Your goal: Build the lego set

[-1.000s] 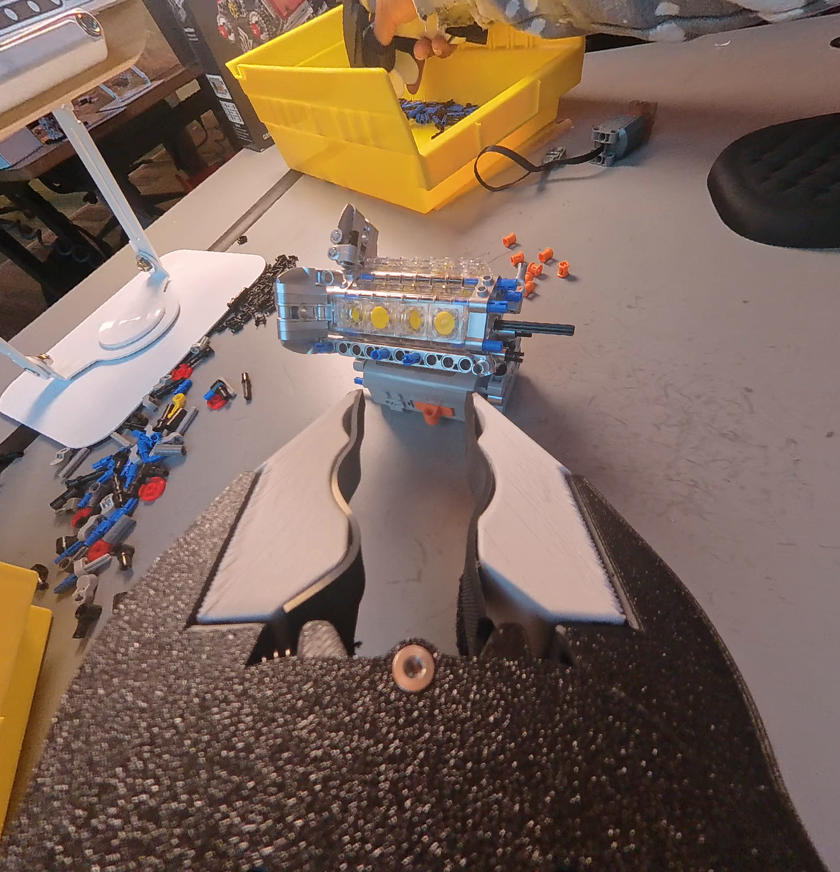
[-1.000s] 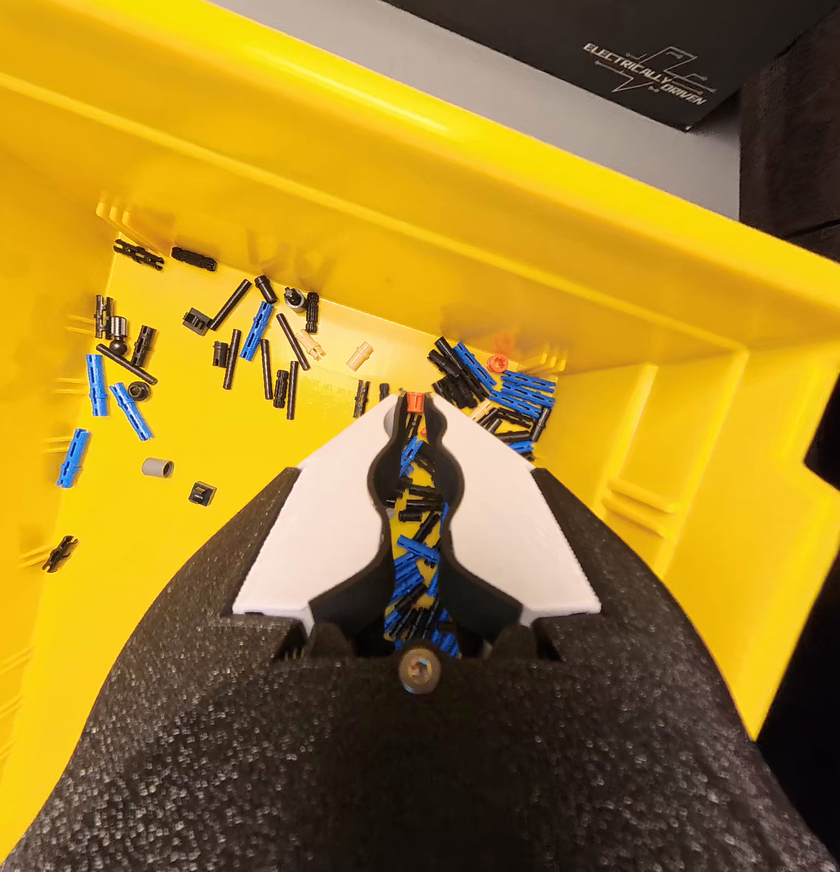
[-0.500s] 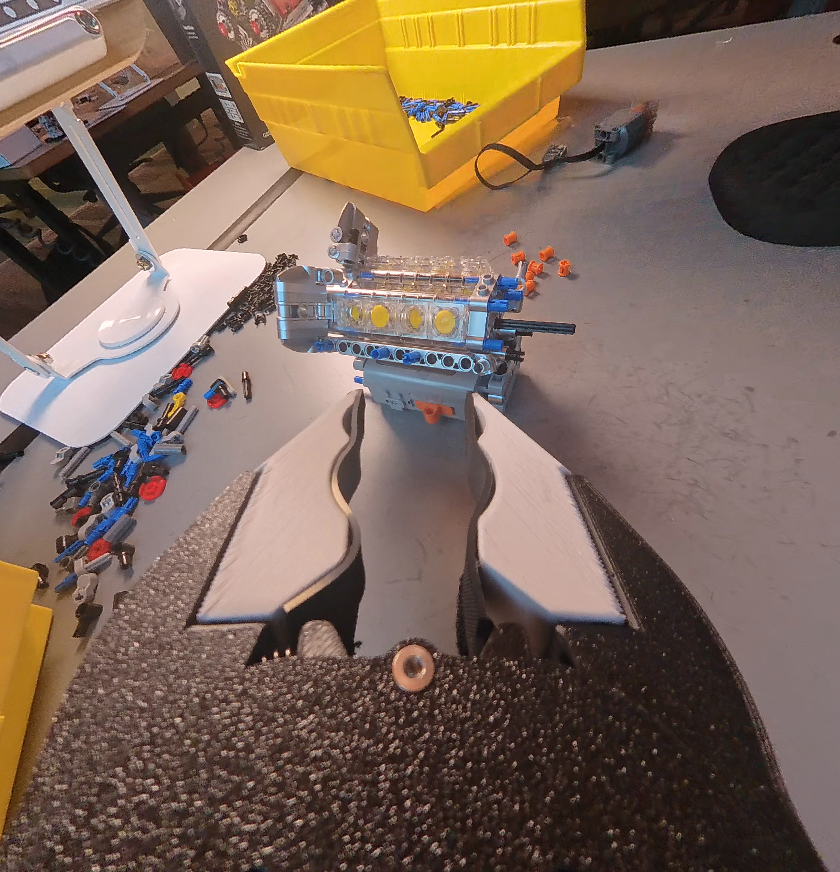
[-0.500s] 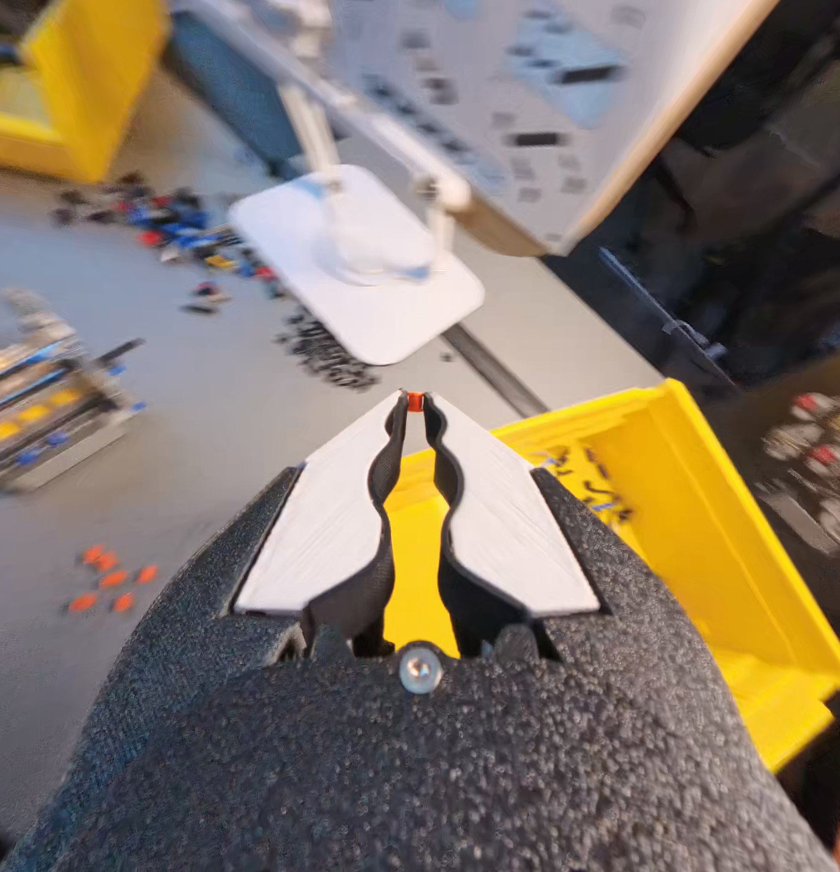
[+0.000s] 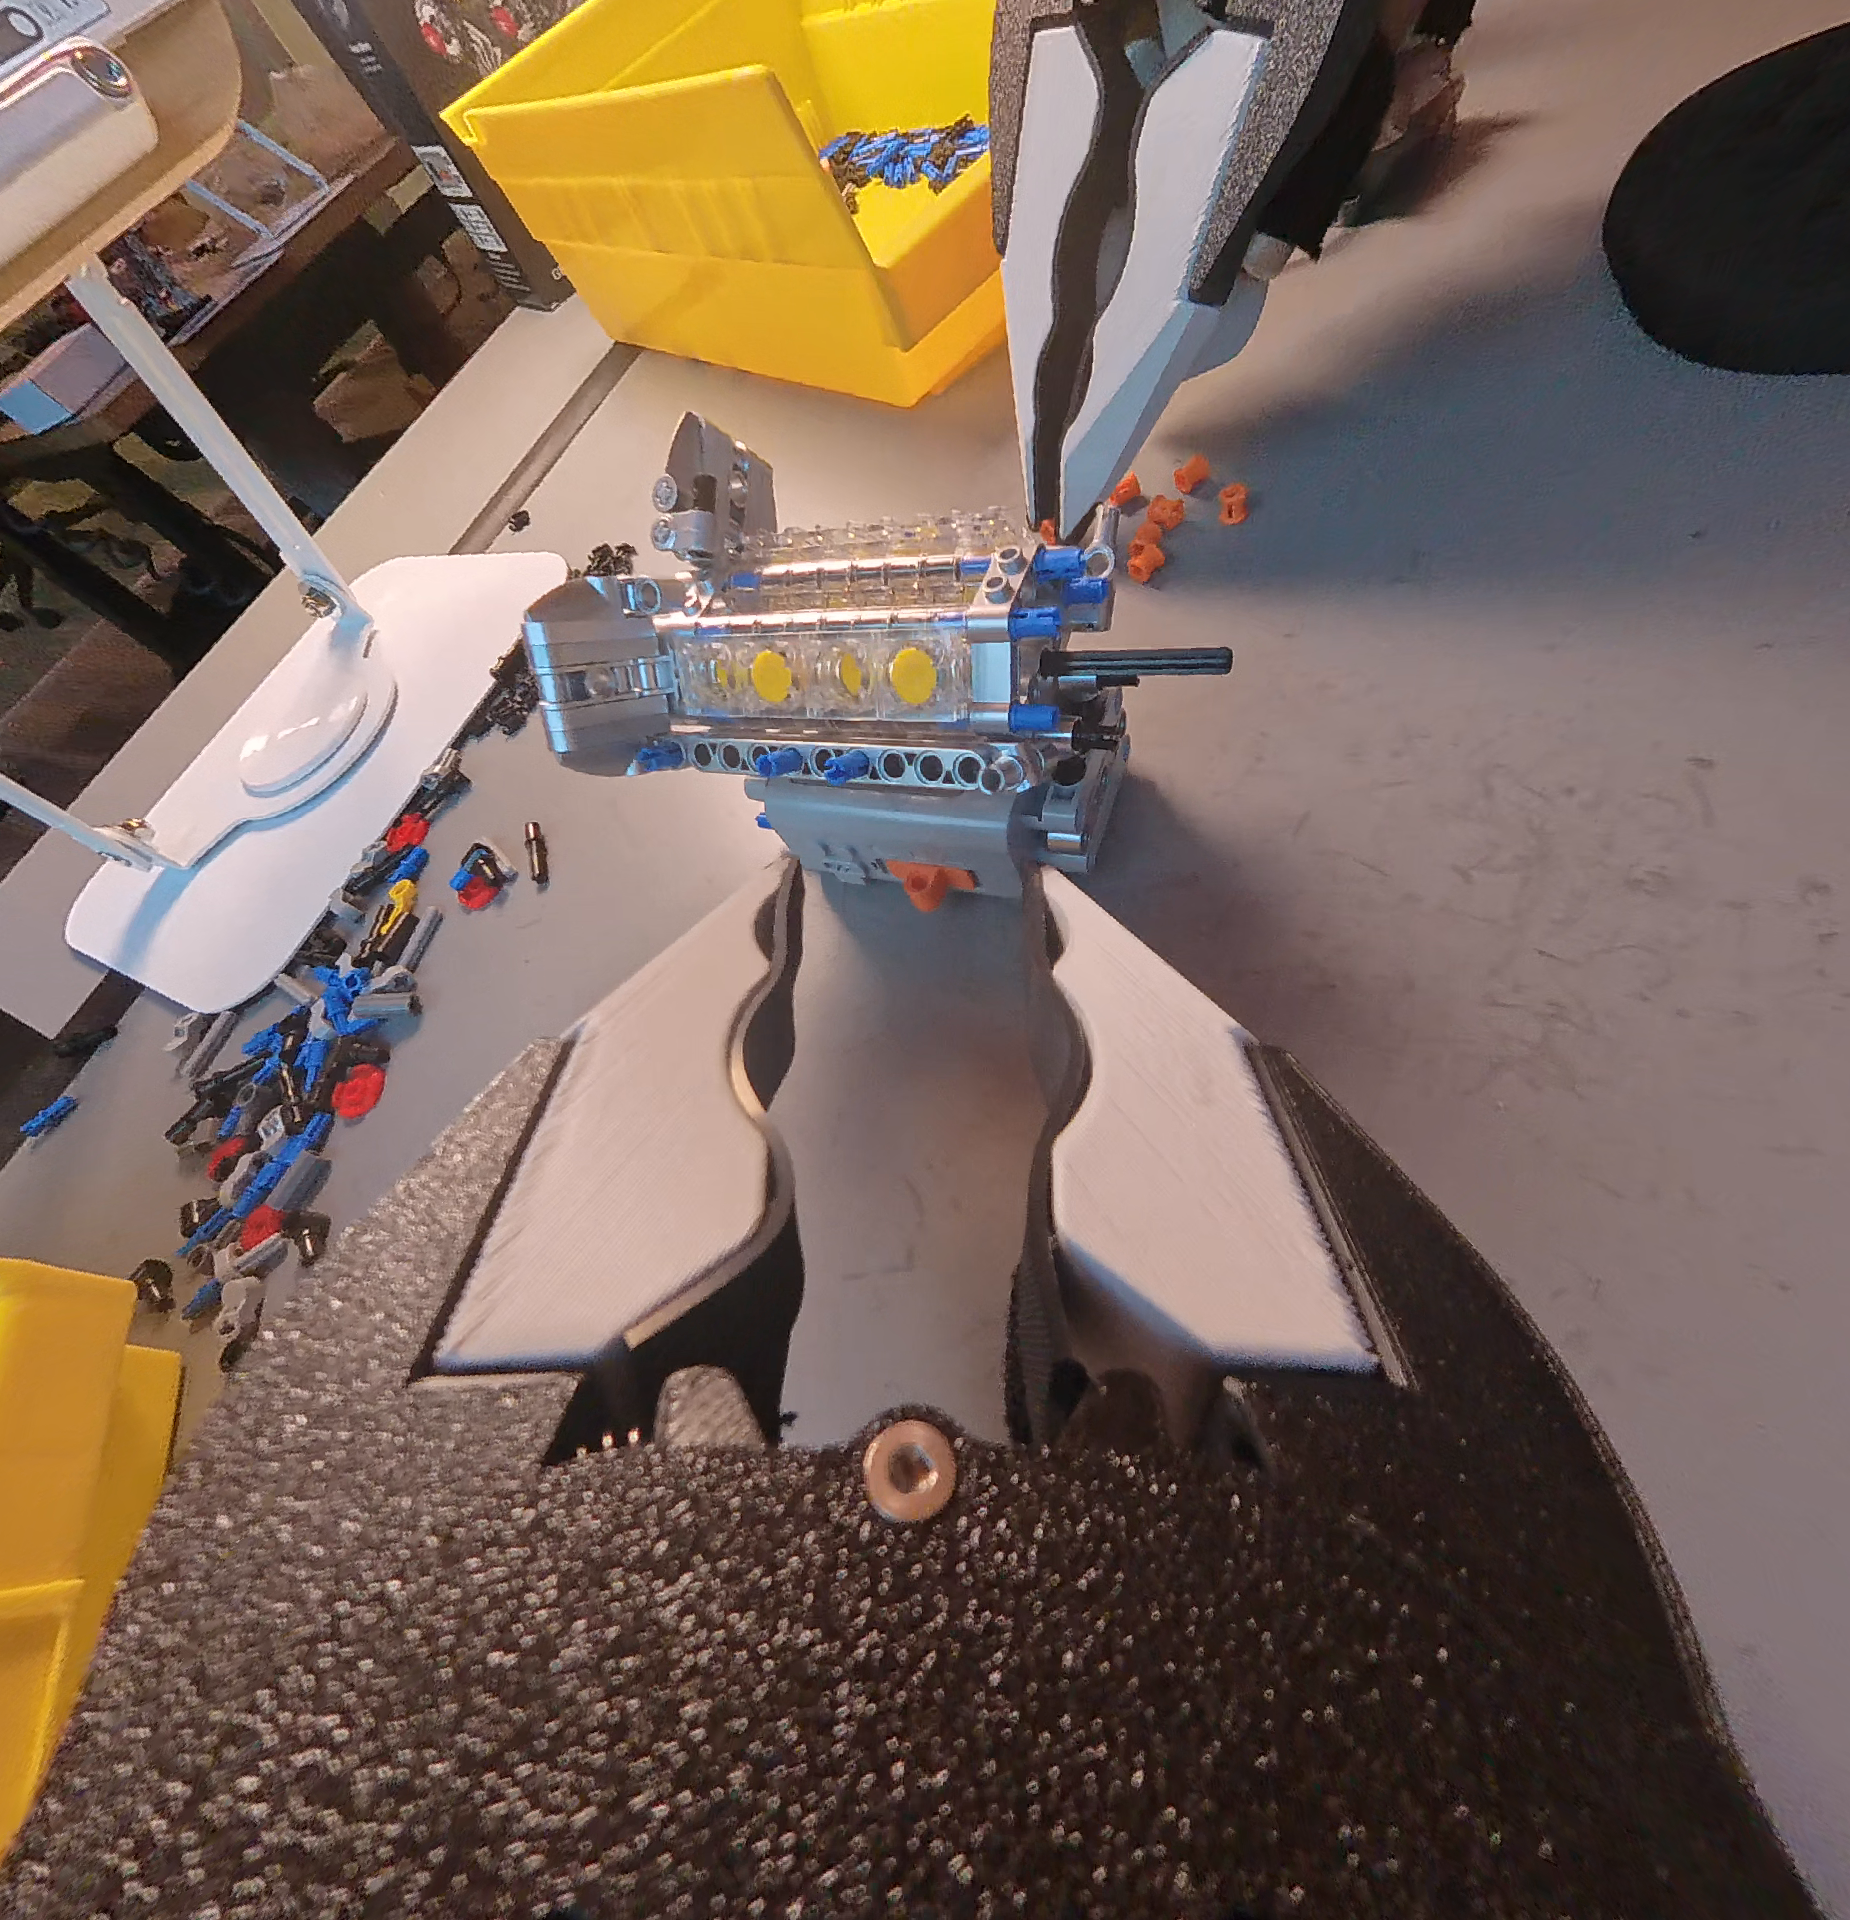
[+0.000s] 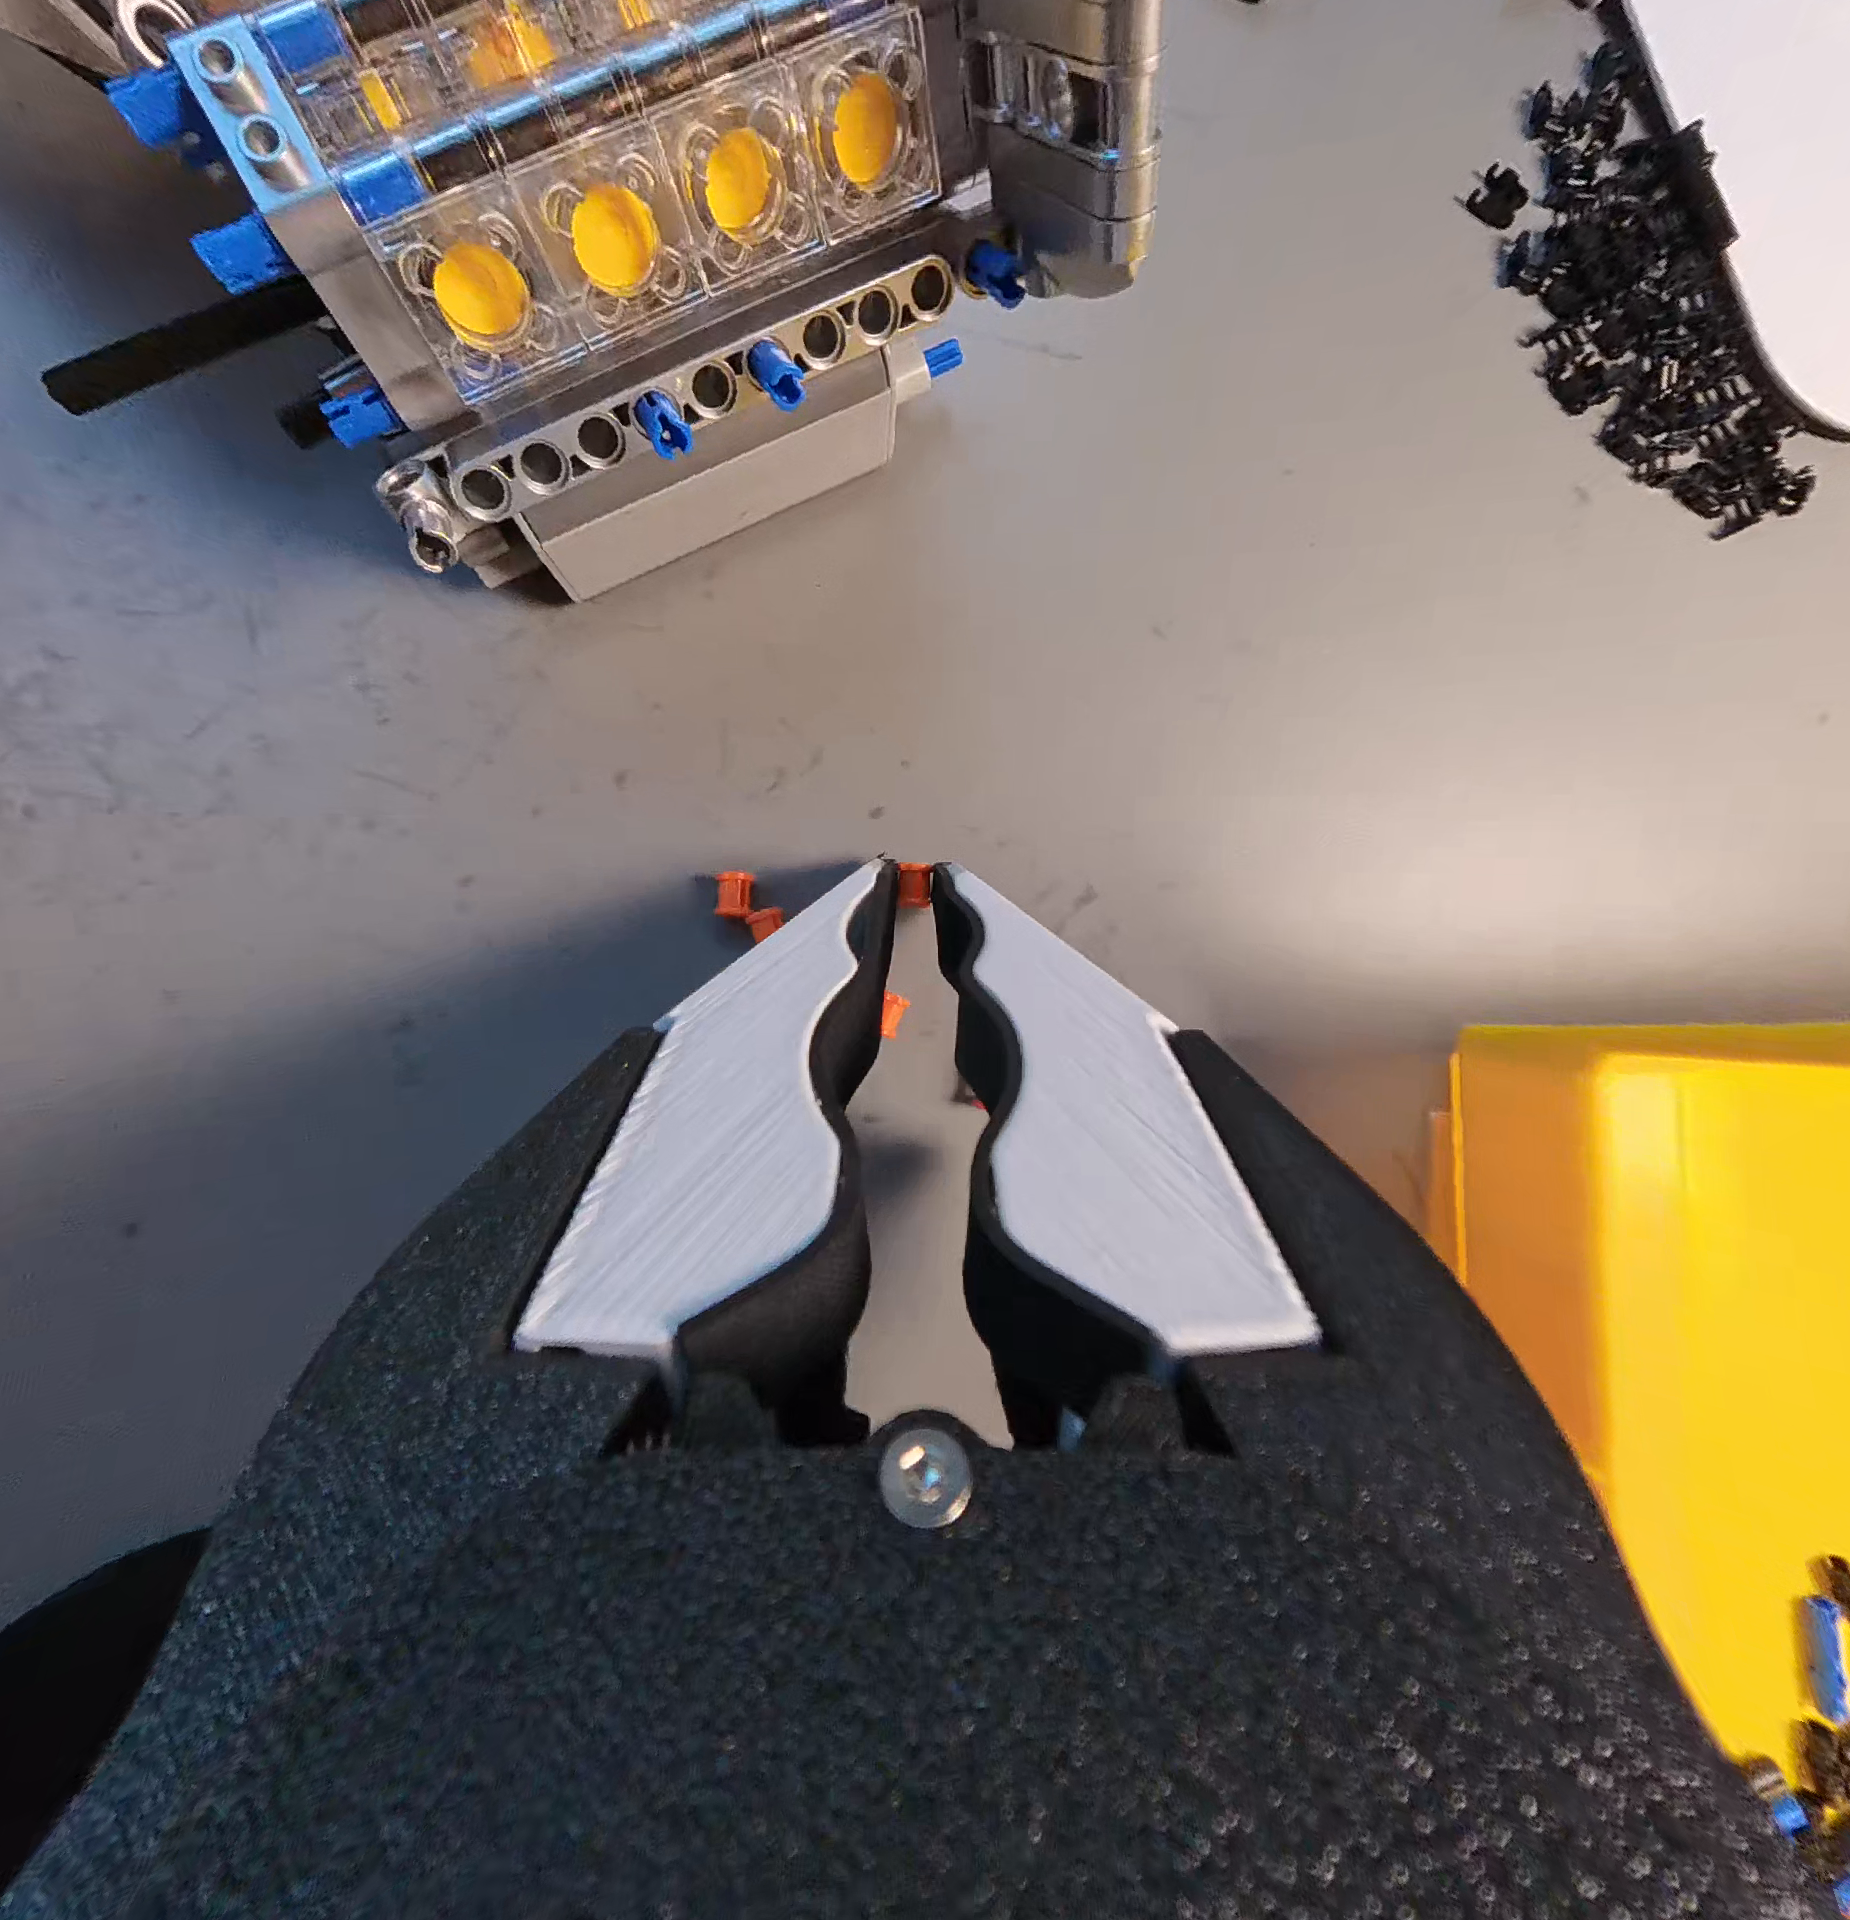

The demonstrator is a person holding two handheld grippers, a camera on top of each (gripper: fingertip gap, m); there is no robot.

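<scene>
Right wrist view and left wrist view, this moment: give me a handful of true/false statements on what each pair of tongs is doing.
1. The right tongs pinch a small orange bush at their tips. True.
2. The left tongs are shut on the brick-built engine. False: they are open, and the engine's grey base sits just ahead of their tips.
3. Loose orange bushes lie on the table beside the right tongs. True.
4. The right tongs are inside the yellow bin. False: they point down at the table, beside the engine.
</scene>
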